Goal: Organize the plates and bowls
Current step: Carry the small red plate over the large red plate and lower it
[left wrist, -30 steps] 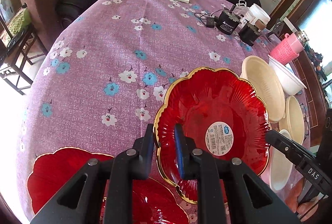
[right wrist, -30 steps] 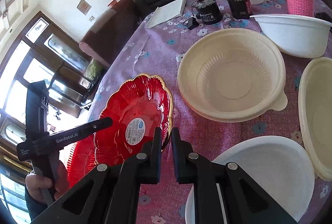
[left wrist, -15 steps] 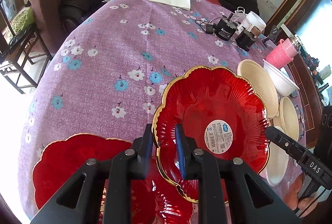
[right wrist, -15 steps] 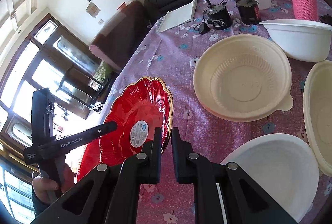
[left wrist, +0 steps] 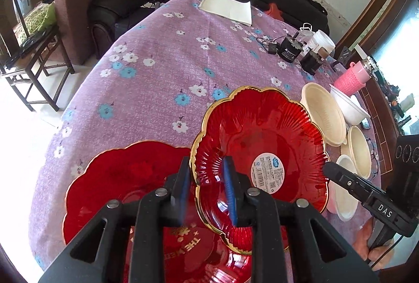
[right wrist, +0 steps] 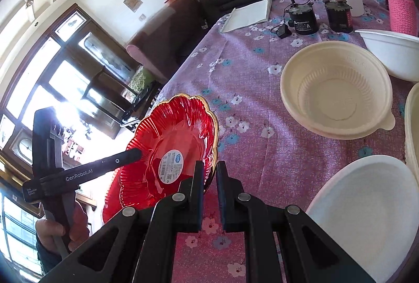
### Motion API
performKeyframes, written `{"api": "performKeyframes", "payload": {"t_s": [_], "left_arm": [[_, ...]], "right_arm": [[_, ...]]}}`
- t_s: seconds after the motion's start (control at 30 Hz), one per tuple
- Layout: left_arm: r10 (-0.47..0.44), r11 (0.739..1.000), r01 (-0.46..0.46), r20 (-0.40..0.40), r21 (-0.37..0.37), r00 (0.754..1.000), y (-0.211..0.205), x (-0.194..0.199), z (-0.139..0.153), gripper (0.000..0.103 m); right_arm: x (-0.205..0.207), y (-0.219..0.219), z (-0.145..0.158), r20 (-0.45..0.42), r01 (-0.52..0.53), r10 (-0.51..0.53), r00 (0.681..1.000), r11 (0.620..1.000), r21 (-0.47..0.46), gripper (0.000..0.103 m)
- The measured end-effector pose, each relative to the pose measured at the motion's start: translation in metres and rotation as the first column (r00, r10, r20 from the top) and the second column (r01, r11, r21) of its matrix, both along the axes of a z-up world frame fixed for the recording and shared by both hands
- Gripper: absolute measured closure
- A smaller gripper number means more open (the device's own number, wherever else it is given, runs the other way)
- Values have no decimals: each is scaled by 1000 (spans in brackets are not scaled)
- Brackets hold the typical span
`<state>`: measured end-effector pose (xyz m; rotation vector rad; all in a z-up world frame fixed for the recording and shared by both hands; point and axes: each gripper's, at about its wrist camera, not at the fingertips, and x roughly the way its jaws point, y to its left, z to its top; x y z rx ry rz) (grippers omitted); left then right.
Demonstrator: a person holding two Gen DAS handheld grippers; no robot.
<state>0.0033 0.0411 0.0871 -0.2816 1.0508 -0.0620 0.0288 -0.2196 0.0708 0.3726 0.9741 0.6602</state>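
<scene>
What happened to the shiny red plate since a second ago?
The red plate, pinched on its rim by both the left gripper and the right gripper, has been lifted higher and carried left, over the other red plate on the table. Both grips stayed shut. The cream bowl and white bowls did not move.

I'm looking at a table under a purple flowered cloth (left wrist: 162, 78). At about seven o'clock in my left view a red scalloped plate (left wrist: 110, 178) lies flat on it. Toward three o'clock sit a cream ribbed bowl (left wrist: 323, 114), a white bowl (left wrist: 349, 106) behind it, and two more pale bowls nearer me. At one o'clock I see a black motor (left wrist: 288, 51), a white tub (left wrist: 320, 40) and a pink knitted cup (left wrist: 352, 78). A white folded cloth (left wrist: 226, 8) lies at twelve o'clock.
</scene>
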Motion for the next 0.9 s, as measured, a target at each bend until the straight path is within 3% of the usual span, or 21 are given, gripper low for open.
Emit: {"api": "performKeyframes", "payload": {"t_s": [0.43, 0.9], "left_arm": [[70, 997, -70, 16, -33, 997, 45, -58, -2, 80], [156, 986, -157, -15, -64, 988, 94, -93, -22, 80]], "right_arm": [[-23, 47, -5, 21, -122, 122, 992, 992, -19, 92], [-39, 112, -18, 23, -235, 241, 970, 962, -141, 92]]}}
